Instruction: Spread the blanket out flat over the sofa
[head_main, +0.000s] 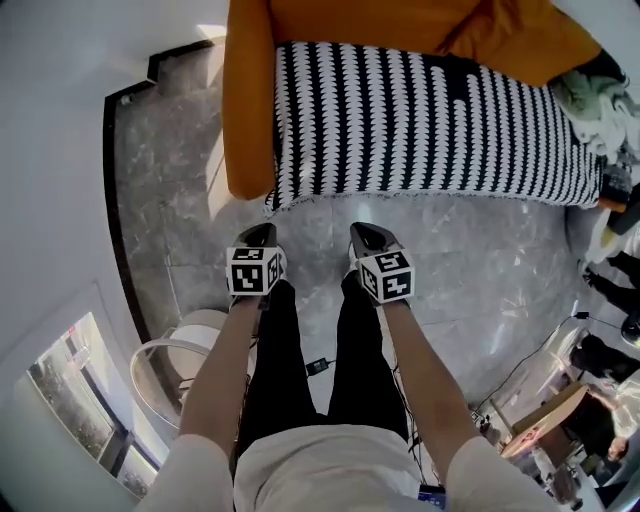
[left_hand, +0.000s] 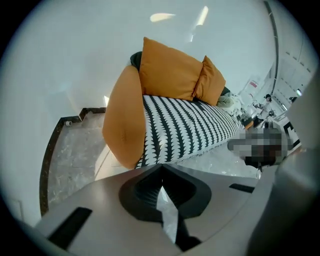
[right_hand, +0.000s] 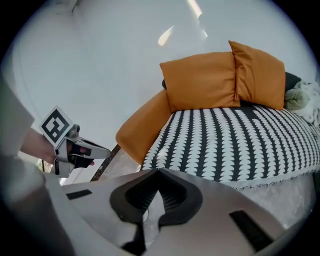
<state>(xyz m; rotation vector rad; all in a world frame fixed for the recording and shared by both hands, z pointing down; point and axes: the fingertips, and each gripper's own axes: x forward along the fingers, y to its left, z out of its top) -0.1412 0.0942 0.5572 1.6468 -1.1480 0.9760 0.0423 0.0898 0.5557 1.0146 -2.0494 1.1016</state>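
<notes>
Two empty tools, the left gripper (head_main: 258, 232) and the right gripper (head_main: 365, 232), are hovering with jaws pressed together just near of the blanket (head_main: 420, 120), which is lying flat across the sofa (head_main: 250, 100), so the spreading is seemingly finishing, calling at most for smoothing the near edge.

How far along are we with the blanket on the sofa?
Done, it seems: the blanket lies flat across the sofa seat, its edge hanging over the front. In hand: nothing; the left tool and right tool are shut, empty, short of the sofa. Left: at most a check of its right end, hard to see here.
</notes>
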